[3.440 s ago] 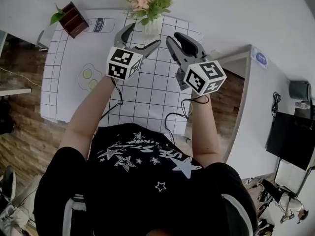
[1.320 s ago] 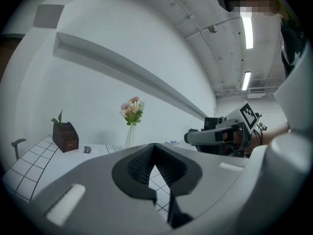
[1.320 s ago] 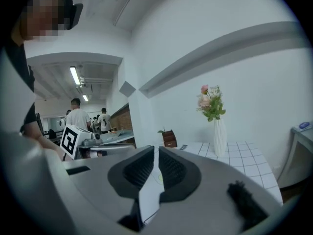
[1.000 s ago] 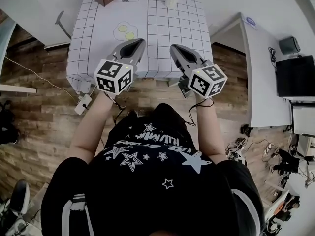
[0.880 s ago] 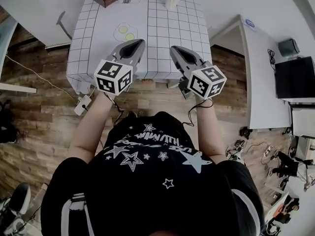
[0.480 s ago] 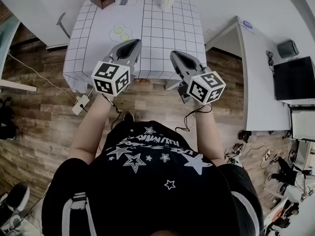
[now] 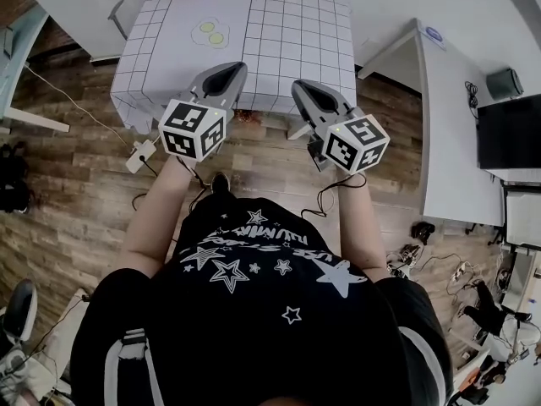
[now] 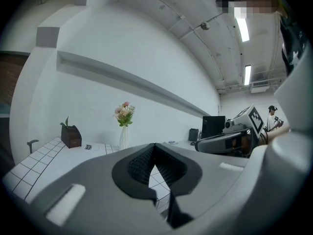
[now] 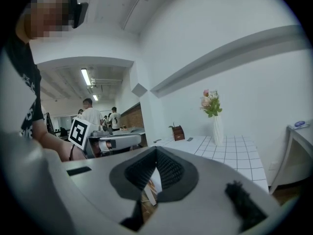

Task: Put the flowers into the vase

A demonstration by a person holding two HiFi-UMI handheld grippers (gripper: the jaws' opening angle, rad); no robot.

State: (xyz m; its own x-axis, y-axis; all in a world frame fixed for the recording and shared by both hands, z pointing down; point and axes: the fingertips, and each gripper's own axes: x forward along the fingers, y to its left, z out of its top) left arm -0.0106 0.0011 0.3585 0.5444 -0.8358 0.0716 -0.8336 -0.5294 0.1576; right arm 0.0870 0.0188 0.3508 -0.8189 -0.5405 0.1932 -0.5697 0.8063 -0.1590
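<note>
The left gripper [image 7: 226, 68] and right gripper [image 7: 298, 89], both clenched empty, are hanging off the surface [image 7: 279, 41], seemingly because the flowers [image 9: 210, 103] are standing in the vase [image 9: 217, 129].

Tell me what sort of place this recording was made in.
Probably an office or lab workspace rather than a home. A white desk carries a dark monitor, strip lights line the ceiling, and other people stand in the background. The grid-covered table holds flowers in a vase.
</note>
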